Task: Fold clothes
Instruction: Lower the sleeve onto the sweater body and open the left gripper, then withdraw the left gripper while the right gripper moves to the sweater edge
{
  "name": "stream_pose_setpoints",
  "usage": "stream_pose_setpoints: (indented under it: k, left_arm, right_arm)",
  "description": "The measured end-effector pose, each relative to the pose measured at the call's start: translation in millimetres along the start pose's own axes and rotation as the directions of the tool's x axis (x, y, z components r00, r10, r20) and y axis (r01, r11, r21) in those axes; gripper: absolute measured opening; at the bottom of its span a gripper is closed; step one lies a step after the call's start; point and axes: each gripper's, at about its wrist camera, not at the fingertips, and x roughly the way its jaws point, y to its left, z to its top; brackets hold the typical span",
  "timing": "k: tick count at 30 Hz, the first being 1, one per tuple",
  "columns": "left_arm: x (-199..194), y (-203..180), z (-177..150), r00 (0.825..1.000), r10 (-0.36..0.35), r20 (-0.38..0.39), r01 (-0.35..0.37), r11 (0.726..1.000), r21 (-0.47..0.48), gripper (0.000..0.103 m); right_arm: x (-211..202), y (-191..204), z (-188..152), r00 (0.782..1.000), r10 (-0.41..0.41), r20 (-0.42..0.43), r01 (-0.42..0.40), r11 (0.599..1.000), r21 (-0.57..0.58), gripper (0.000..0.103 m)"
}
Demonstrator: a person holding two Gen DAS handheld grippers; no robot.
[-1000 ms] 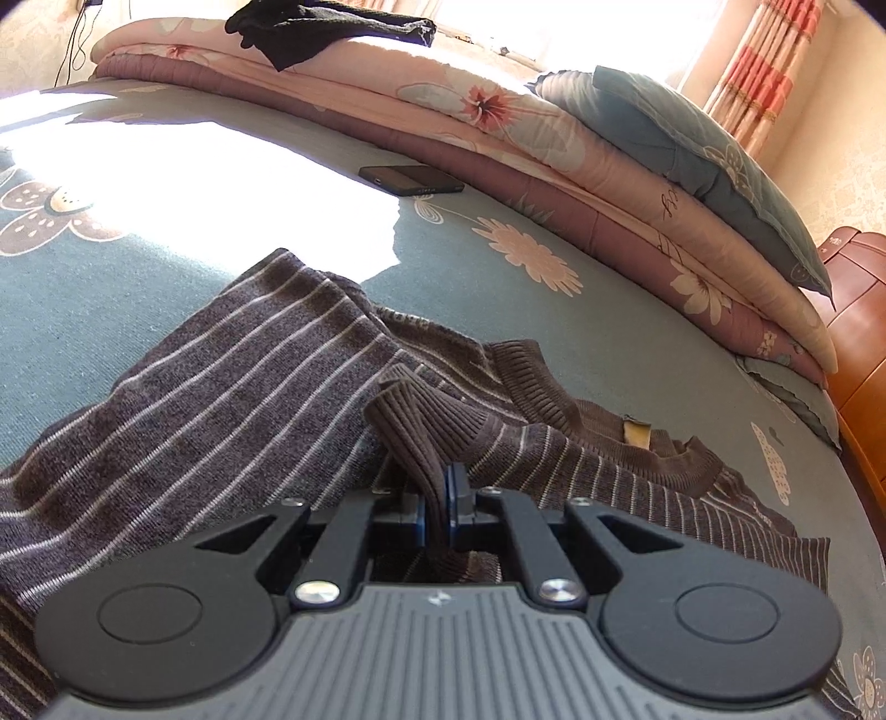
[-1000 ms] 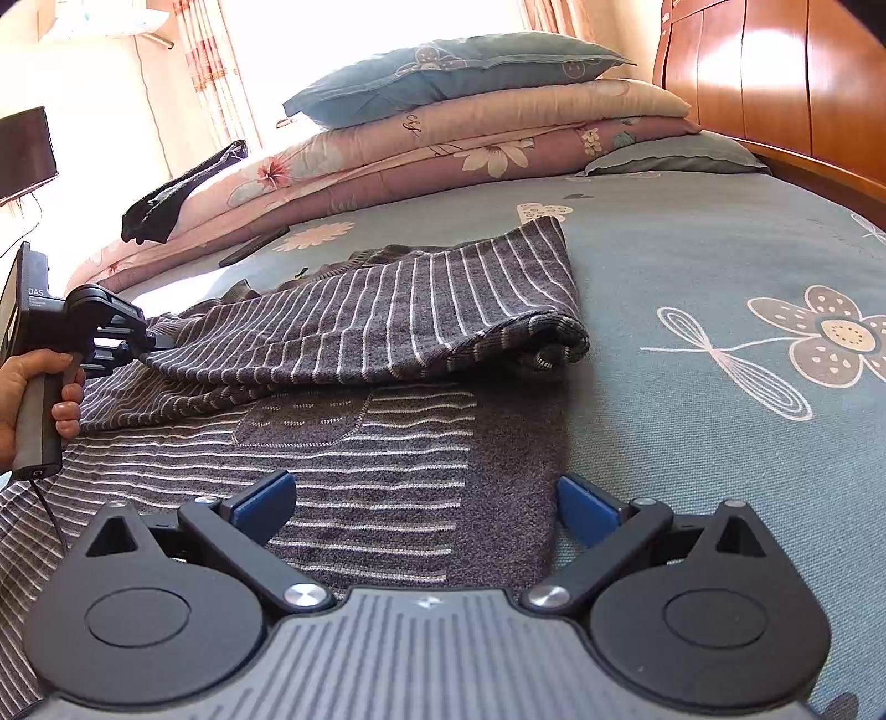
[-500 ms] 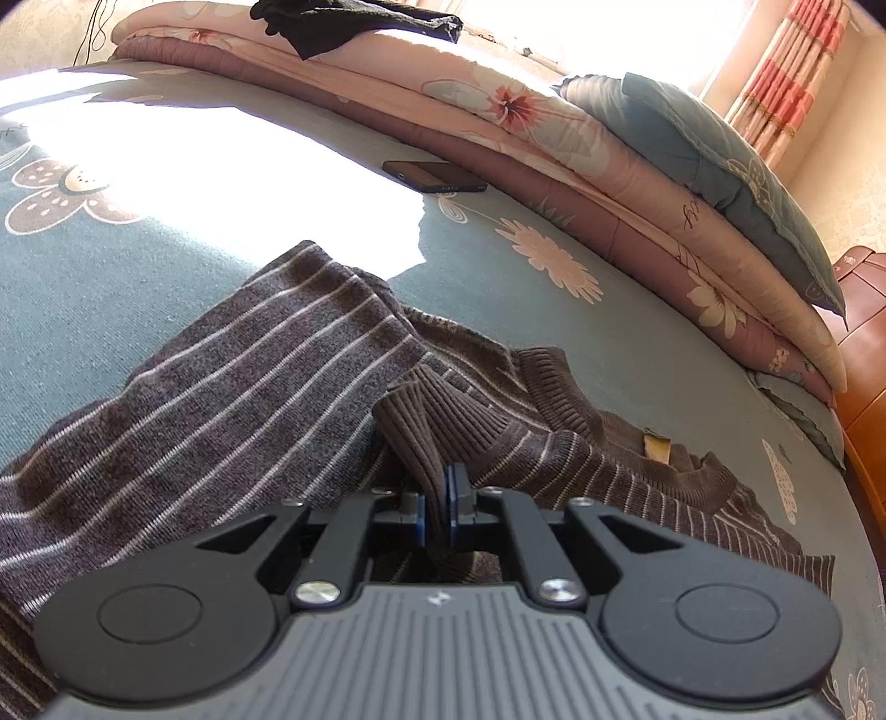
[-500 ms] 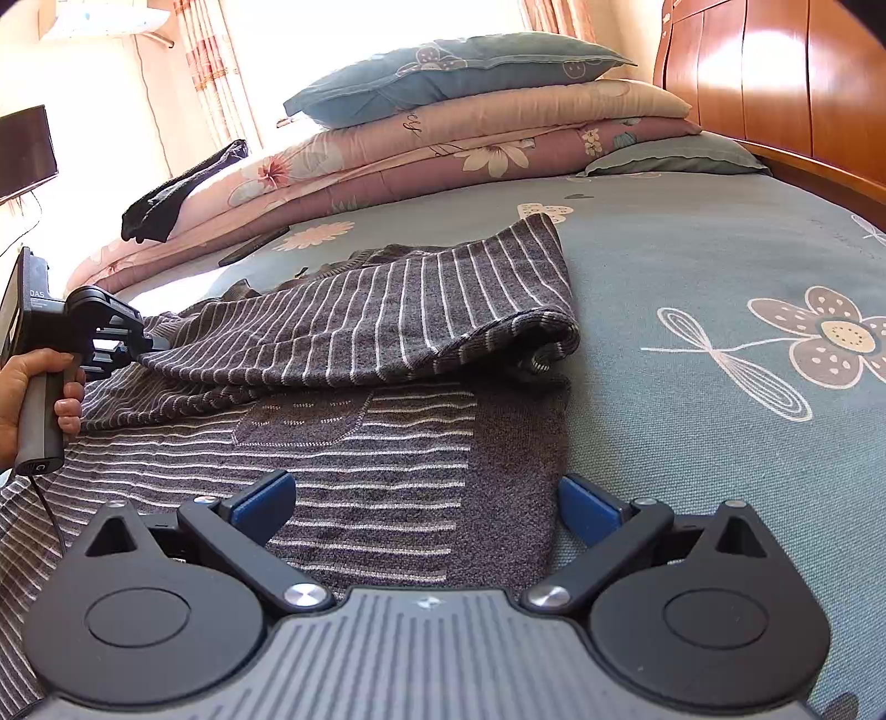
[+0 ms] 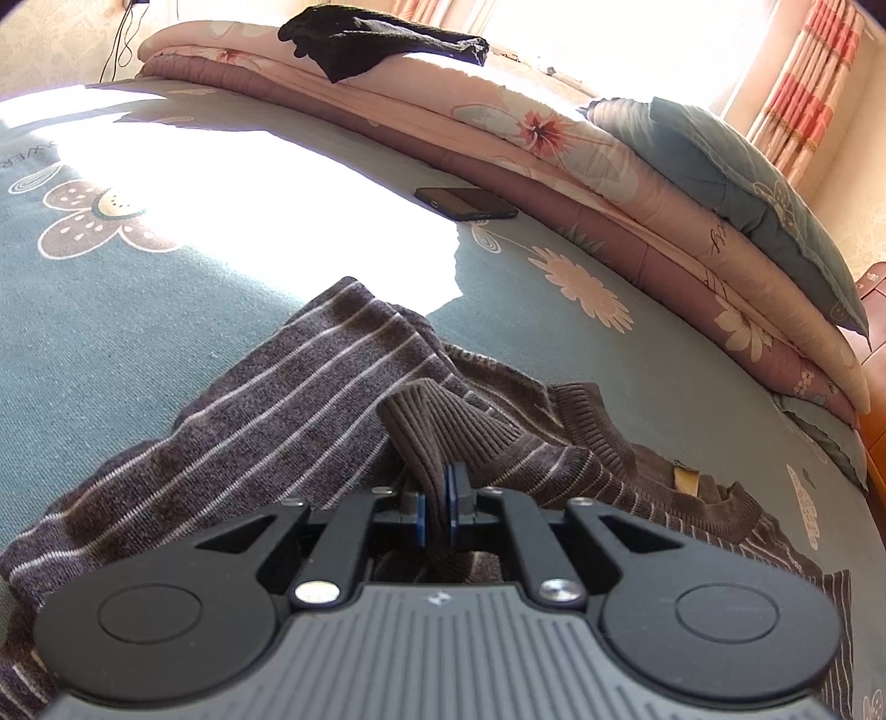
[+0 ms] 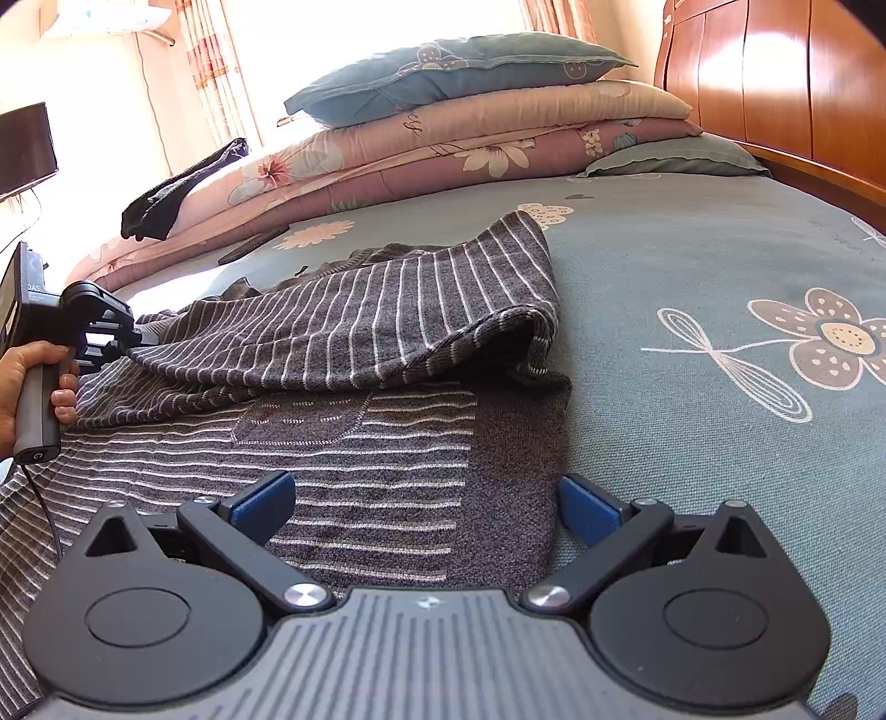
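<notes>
Bed [image 6: 692, 266] with a teal floral cover fills both views; a wooden headboard [image 6: 775, 88] stands at its far right, and stacked quilts [image 6: 443, 155] with a pillow [image 6: 454, 72] on top line the window side.

Left to right in the right wrist view: a hand [image 6: 22, 382] holds the left gripper [image 6: 119, 332] by its handle at the picture's left edge. From it the striped grey sweater [image 6: 360, 443] spreads rightward across the cover, its straight right edge ending on the bed just ahead of the right gripper [image 6: 426, 504]. A folded-over flap [image 6: 387, 310] lies on the flat lower layer, running from the left gripper up to a fold near the bed's middle.

In the left wrist view, the left gripper [image 5: 437, 512] is clamped together on a ribbed cuff [image 5: 426, 432], which rises out of the pads; the sweater's body lies to the left and its collar [image 5: 637, 465] to the right. A phone [image 5: 465, 202] and a black garment [image 5: 376, 41] lie well beyond.

The right gripper stands wide apart and holds nothing, with the sweater's near edge between and just past its pads.

Governing relation: the flap's long axis runs from the held cuff at left toward the fold at right. The left gripper alone holds cloth, so any carrying of the sleeve across the body probably falls to it. The right gripper is nearer the hem and right edge, and seems placed to pin or lift that side.
</notes>
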Motion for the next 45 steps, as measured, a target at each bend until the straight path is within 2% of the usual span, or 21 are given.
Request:
stream_pose_setpoints:
  k: [8,13,16,17,19,21,23,24,26,29,32,34,37,41,43,45]
  left_arm:
    - [4,1,-2,1.0,0.014,-0.016,-0.014,0.999,0.034,0.009]
    - [-2,9,3,0.999,-0.009,-0.037,0.008,1.0,-0.015,0.015]
    - [-10,12,5,0.998,-0.019,-0.063,0.018,1.0,-0.013,0.029]
    - [-15,12,5,0.997,-0.025,-0.074,0.024,1.0,-0.004,0.038]
    - [-26,10,3,0.995,-0.036,-0.088,0.038,0.999,0.023,0.044]
    - [-42,6,-1,0.992,-0.082,-0.095,0.087,0.995,0.053,0.046]
    - [-58,1,-9,0.979,-0.154,-0.13,0.165,0.984,0.073,0.055]
    - [-66,-3,-16,0.97,-0.193,-0.15,0.207,0.975,0.086,0.061]
    - [-79,-14,-32,0.944,-0.261,-0.203,0.29,0.949,0.127,0.066]
    - [-94,-38,-61,0.902,-0.324,-0.287,0.392,0.893,0.223,0.067]
    - [-102,-64,-89,0.867,-0.347,-0.358,0.46,0.833,0.306,0.067]
    - [-105,-76,-102,0.839,-0.377,-0.391,0.512,0.791,0.335,0.07]
    - [-106,-89,-119,0.811,-0.405,-0.422,0.559,0.747,0.359,0.073]
    - [-103,-97,-138,0.814,-0.397,-0.423,0.562,0.721,0.405,0.073]
    - [-101,-99,-143,0.802,-0.412,-0.433,0.58,0.711,0.399,0.073]
    - [-99,-102,-148,0.797,-0.418,-0.435,0.587,0.706,0.396,0.075]
  right_arm:
    - [0,1,0,1.0,0.0,-0.001,0.0,1.0,-0.002,0.103]
    - [0,0,1,1.0,0.001,0.0,-0.001,1.0,0.001,0.103]
    - [-1,-2,2,1.0,0.009,0.003,-0.009,1.0,0.013,0.103]
    - [-2,-3,3,1.0,0.013,0.004,-0.013,1.0,0.019,0.103]
    - [-3,-5,4,1.0,0.027,0.008,-0.028,0.999,0.04,0.103]
    - [-5,-9,5,0.999,0.044,0.016,-0.045,0.997,0.069,0.103]
    - [-8,-13,7,0.998,0.061,0.029,-0.064,0.993,0.101,0.103]
    - [-10,-15,8,0.997,0.065,0.037,-0.069,0.992,0.108,0.103]
    - [-15,-14,10,0.997,0.046,0.055,-0.051,0.994,0.094,0.103]
    - [-27,-11,15,0.992,-0.054,0.113,0.052,0.999,0.015,0.102]
    - [-32,-11,20,0.97,-0.176,0.165,0.192,0.977,-0.089,0.102]
    - [-22,-18,26,0.965,-0.216,0.148,0.233,0.966,-0.114,0.102]
    - [-2,-28,34,0.964,-0.245,0.101,0.258,0.957,-0.135,0.102]
    - [23,-38,42,0.962,-0.261,0.077,0.269,0.953,-0.137,0.099]
    - [31,-44,47,0.958,-0.273,0.087,0.283,0.951,-0.127,0.099]
    - [40,-46,50,0.941,-0.323,0.099,0.335,0.929,-0.155,0.097]
